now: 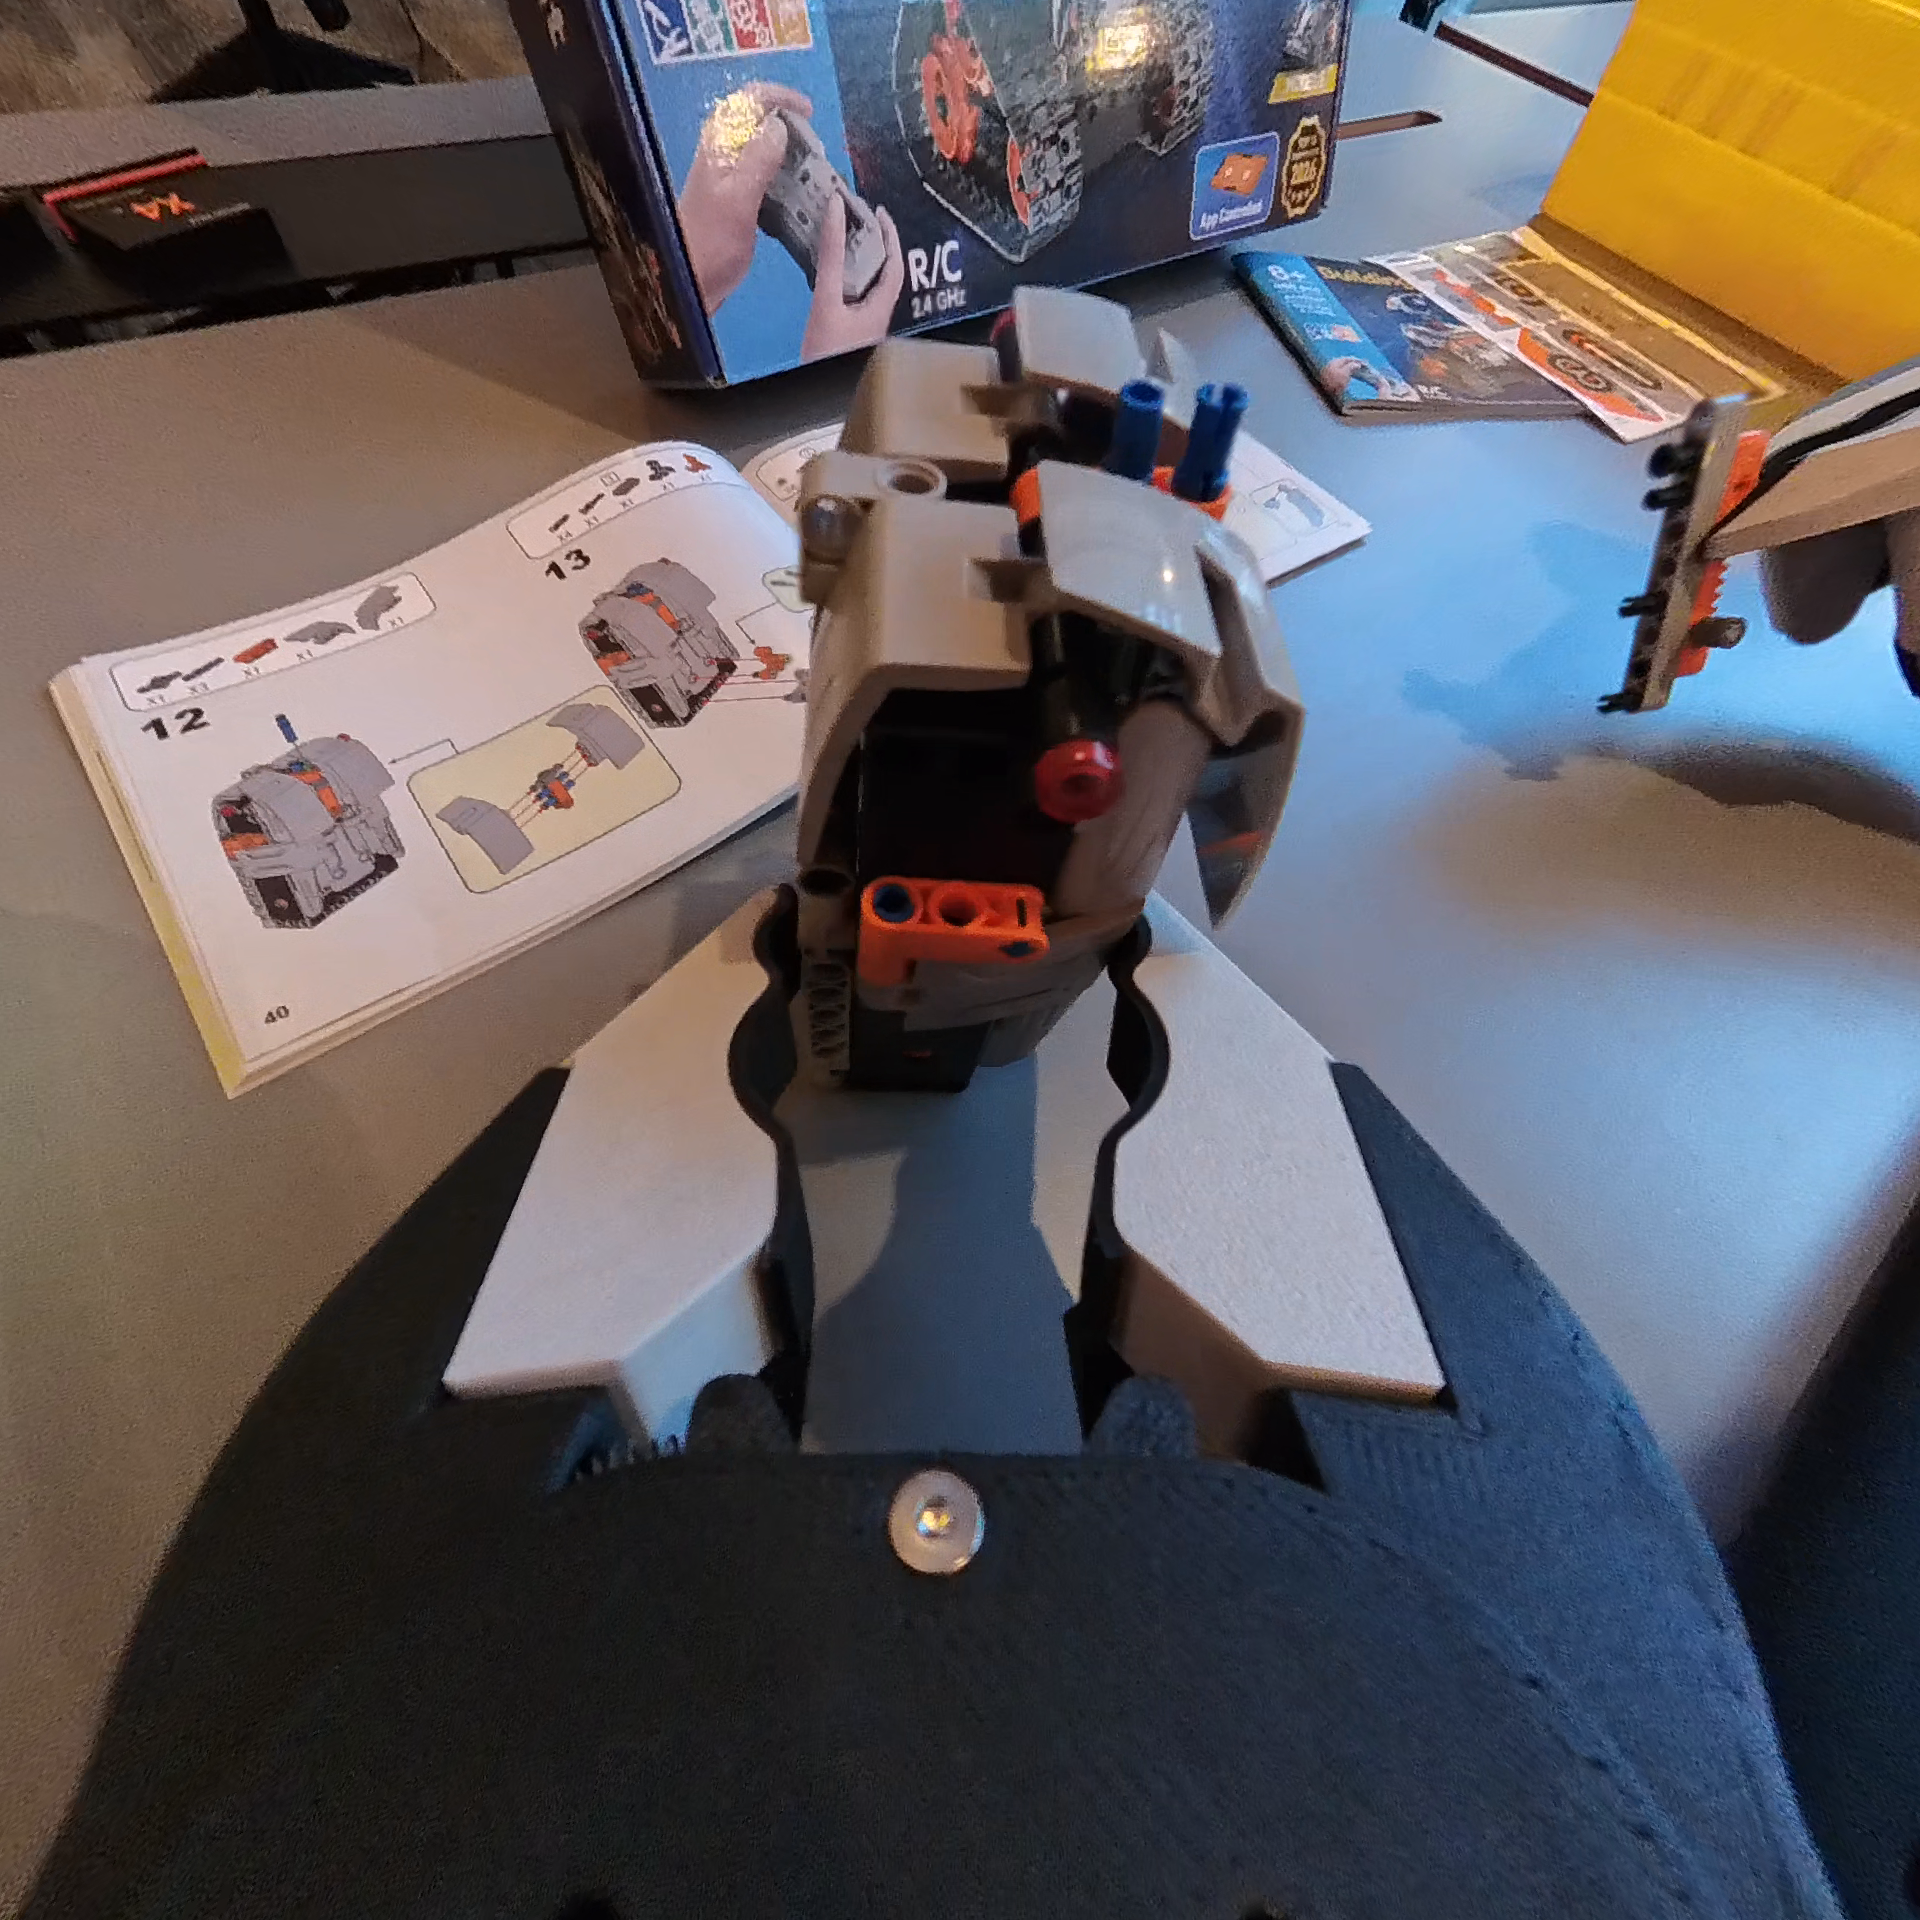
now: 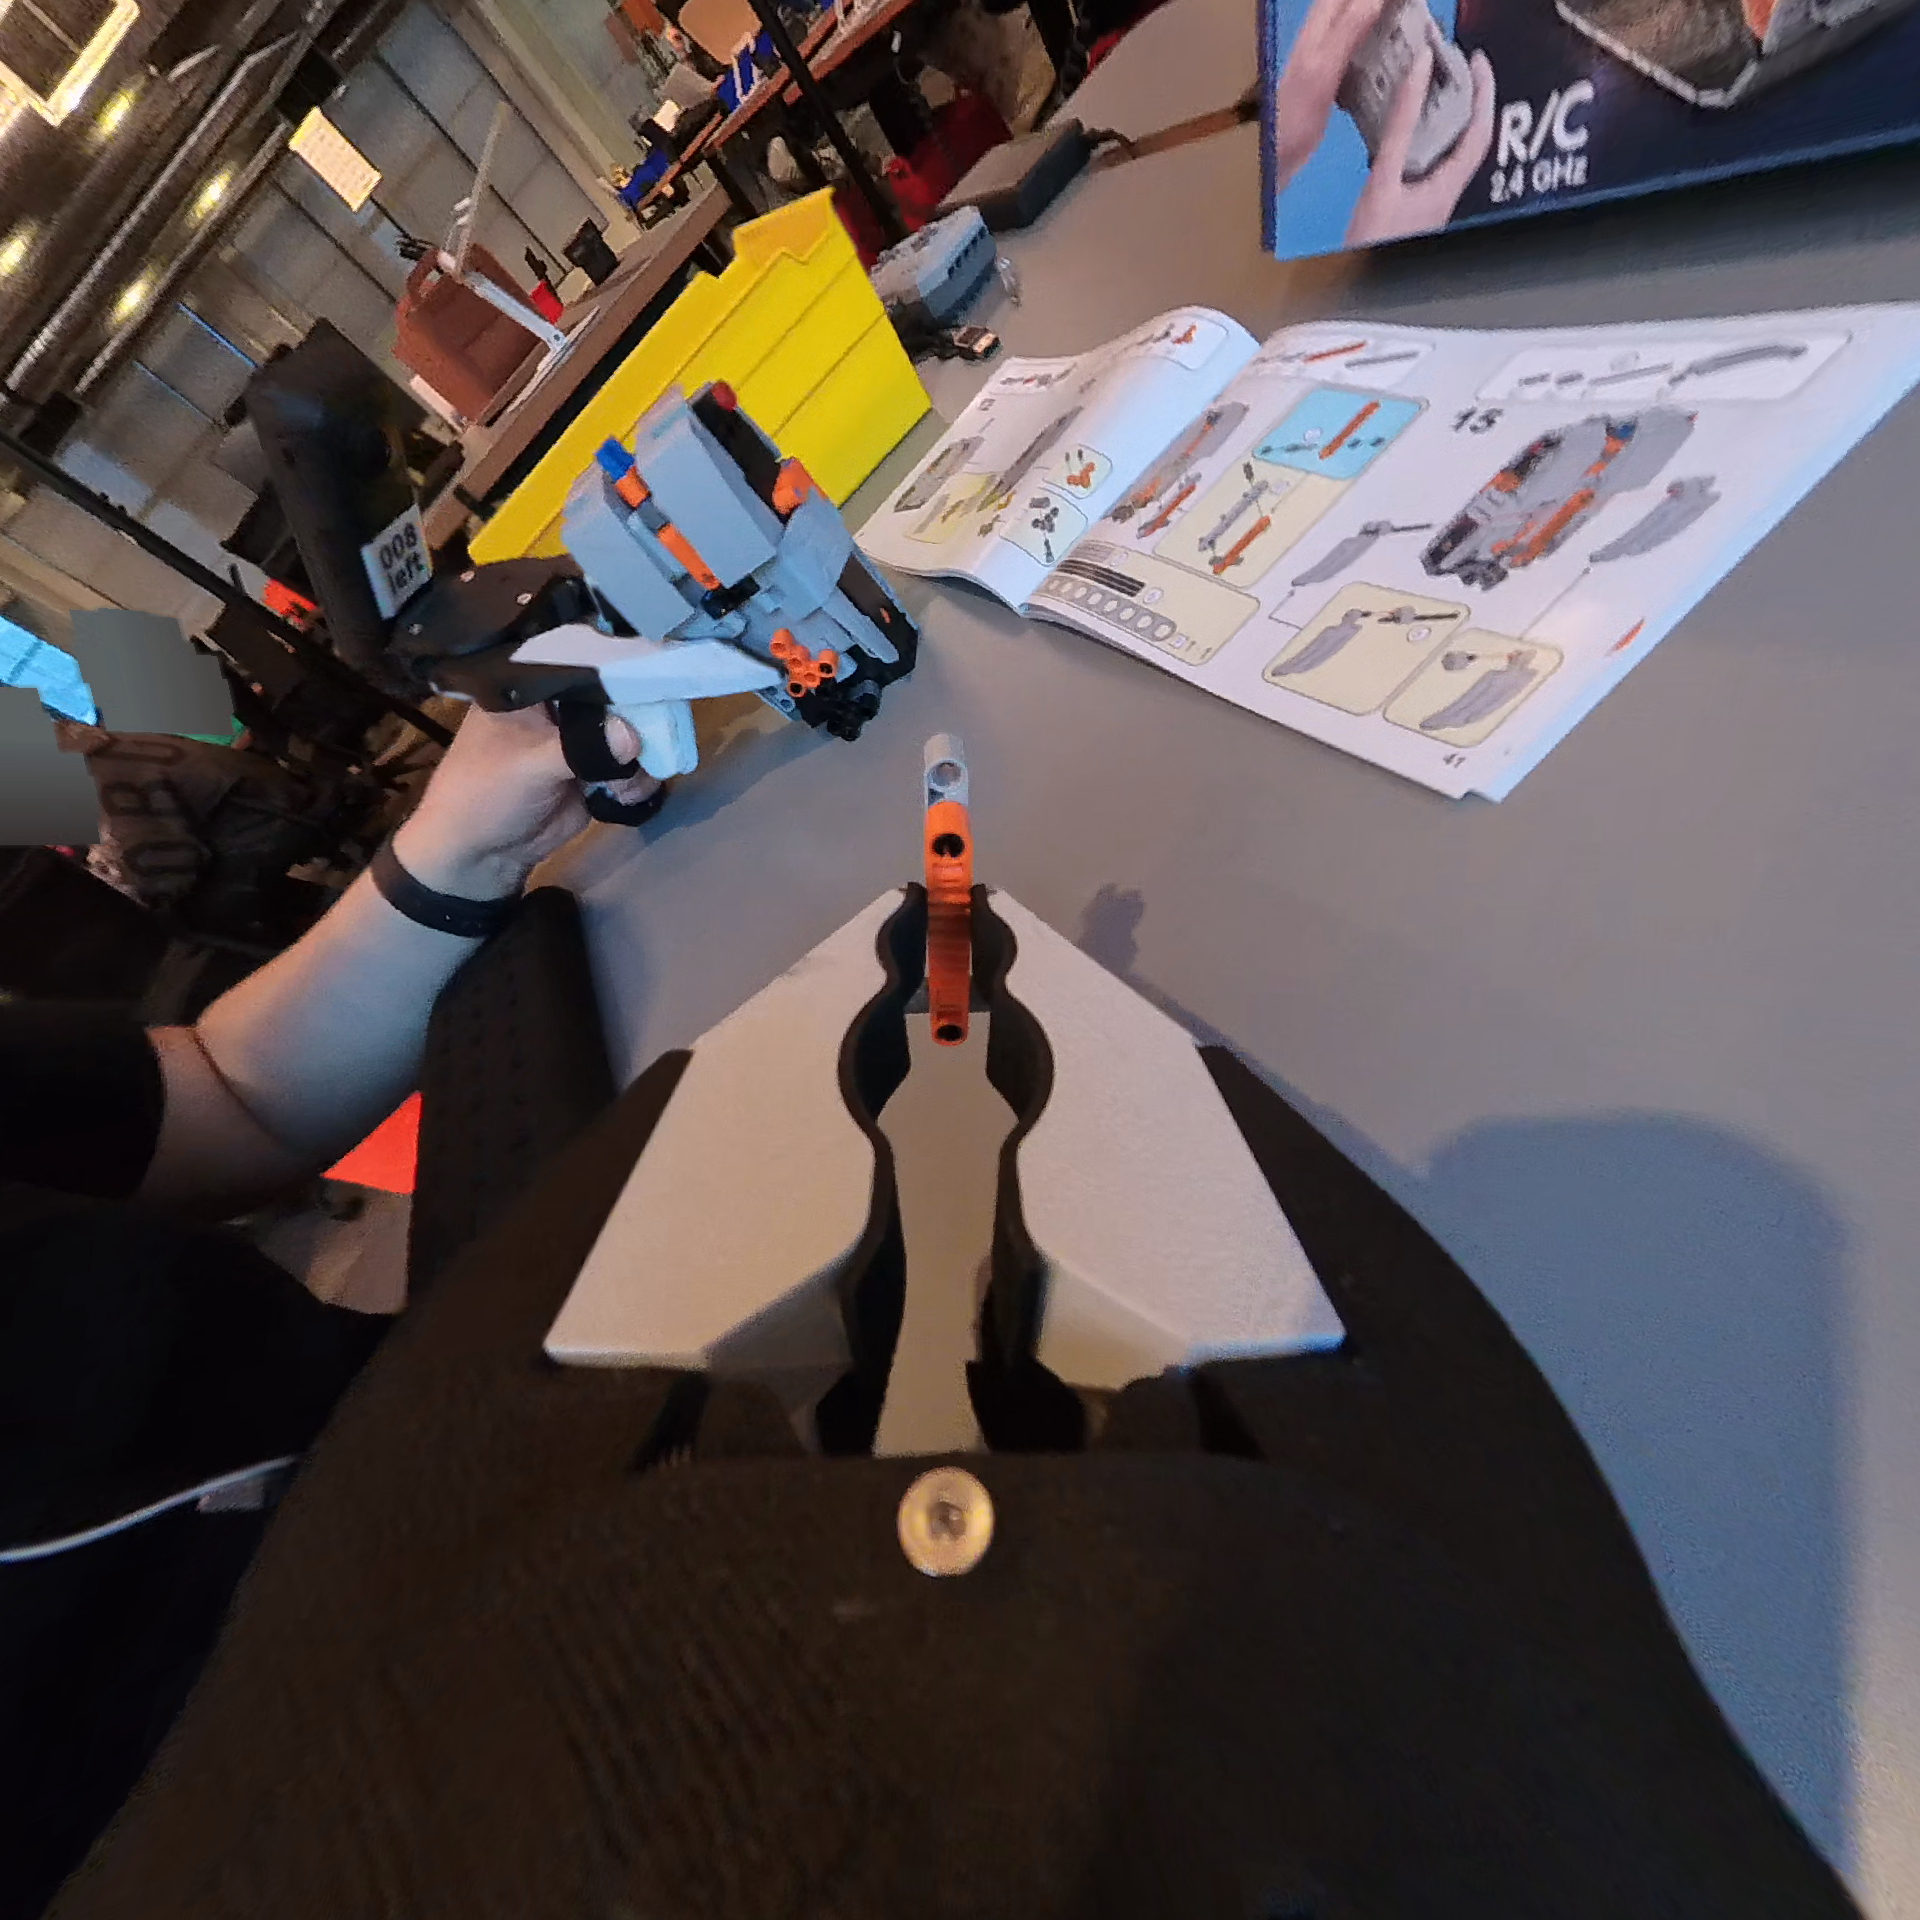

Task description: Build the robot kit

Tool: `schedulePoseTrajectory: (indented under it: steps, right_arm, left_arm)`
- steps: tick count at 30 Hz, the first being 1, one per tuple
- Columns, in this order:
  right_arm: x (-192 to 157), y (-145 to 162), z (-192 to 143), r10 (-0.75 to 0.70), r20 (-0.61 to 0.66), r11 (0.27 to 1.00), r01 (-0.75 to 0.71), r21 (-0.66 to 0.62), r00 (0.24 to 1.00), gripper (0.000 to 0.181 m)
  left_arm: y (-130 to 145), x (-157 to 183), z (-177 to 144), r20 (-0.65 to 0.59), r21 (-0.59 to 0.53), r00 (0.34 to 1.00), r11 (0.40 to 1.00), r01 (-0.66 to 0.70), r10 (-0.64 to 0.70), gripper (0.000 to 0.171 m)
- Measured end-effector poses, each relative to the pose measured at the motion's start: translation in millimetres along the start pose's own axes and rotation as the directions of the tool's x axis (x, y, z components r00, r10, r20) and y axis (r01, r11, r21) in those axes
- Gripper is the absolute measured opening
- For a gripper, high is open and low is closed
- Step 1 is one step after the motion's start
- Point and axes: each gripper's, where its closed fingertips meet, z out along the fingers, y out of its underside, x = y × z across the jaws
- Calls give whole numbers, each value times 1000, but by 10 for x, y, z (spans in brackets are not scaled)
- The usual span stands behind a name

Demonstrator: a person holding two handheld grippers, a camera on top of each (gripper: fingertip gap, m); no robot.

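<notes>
My left gripper (image 1: 940, 987) is shut on the base of a grey, black and orange brick-built model (image 1: 1039, 665), held upright above the grey table; two blue pins stick out of its top. It also shows in the right wrist view (image 2: 717, 540), held by the left gripper (image 2: 769, 665) in a person's hand. My right gripper (image 2: 948, 925) is shut on a thin orange and grey beam assembly (image 2: 945, 894), end-on between its tips. The same beam assembly (image 1: 1688, 551) shows at the right edge of the left wrist view, apart from the model.
An open instruction booklet (image 1: 436, 748) lies on the grey table (image 1: 1455, 1039), also in the right wrist view (image 2: 1351, 520). The toy's printed box (image 1: 935, 177) stands behind. A yellow bin (image 2: 758, 343) and leaflets (image 1: 1455, 322) lie at the far side. Tip to tip, the grippers are about 20 cm apart.
</notes>
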Motion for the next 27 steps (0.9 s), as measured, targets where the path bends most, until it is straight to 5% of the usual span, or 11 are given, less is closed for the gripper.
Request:
schedulePoseTrajectory:
  steps: [9, 12, 22, 24, 27]
  right_arm:
    - [363, 89, 311, 365, -57, 920, -369, -133, 929, 7]
    - [458, 126, 331, 378, -116, 908, -393, -146, 918, 11]
    - [443, -100, 7, 70, -311, 993, -94, -64, 948, 39]
    - [445, -241, -291, -84, -438, 996, 81, -25, 895, 45]
    - [599, -346, -659, -286, -633, 950, 302, -85, 720, 53]
  left_arm:
    - [-19, -11, -132, 25, 45, 1000, 999, 16, -17, 85]
    - [27, -19, -292, 59, 67, 997, 997, 47, -51, 87]
    - [3, 277, -731, 211, 45, 975, 995, -87, 76, 85]
    - [-91, 581, -761, 152, 26, 980, 990, -136, 130, 78]
    - [-111, 1118, -488, 4, -30, 991, 990, -137, 137, 79]
